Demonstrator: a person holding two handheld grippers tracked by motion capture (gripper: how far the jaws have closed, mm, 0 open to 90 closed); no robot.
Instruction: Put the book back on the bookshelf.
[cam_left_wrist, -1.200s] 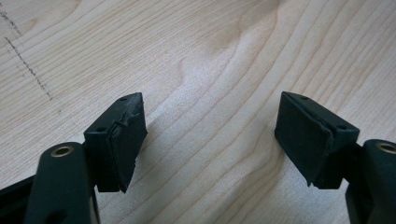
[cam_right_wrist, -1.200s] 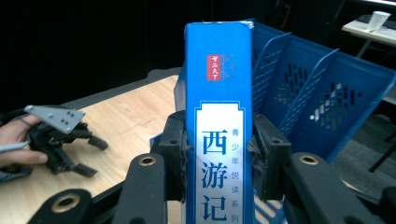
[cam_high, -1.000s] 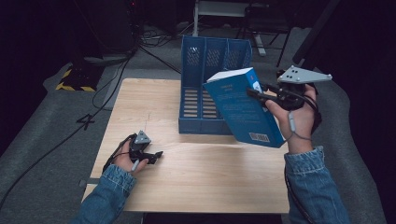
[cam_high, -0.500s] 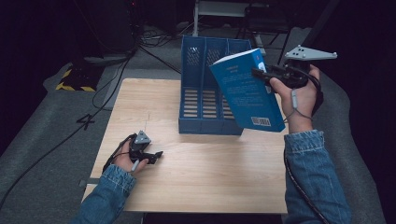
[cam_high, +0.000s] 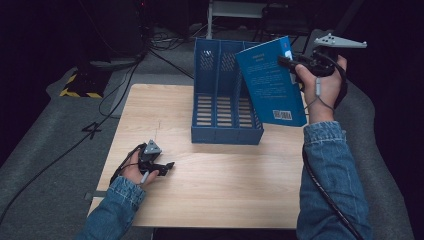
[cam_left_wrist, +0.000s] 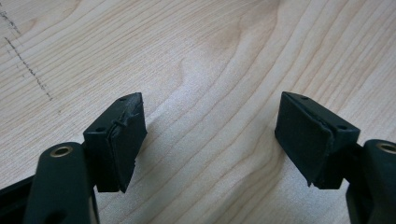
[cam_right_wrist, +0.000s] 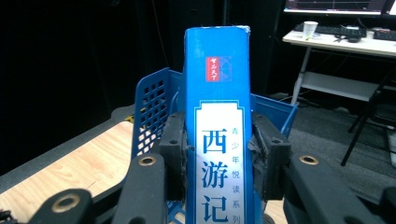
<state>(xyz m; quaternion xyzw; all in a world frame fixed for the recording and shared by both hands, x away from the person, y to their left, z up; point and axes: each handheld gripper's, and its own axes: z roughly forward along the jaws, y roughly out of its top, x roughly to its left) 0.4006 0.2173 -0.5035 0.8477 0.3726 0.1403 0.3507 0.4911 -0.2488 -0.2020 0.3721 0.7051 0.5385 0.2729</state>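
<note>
Holding the book clamped in your right gripper above the rack; left gripper wide, resting. Next, probably lower it into a slot.

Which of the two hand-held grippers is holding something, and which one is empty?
The right hand-held gripper is shut on the blue book, raised over the file rack. The left hand-held gripper lies open on the table.

room dark | grey floor mat | white desk
</note>
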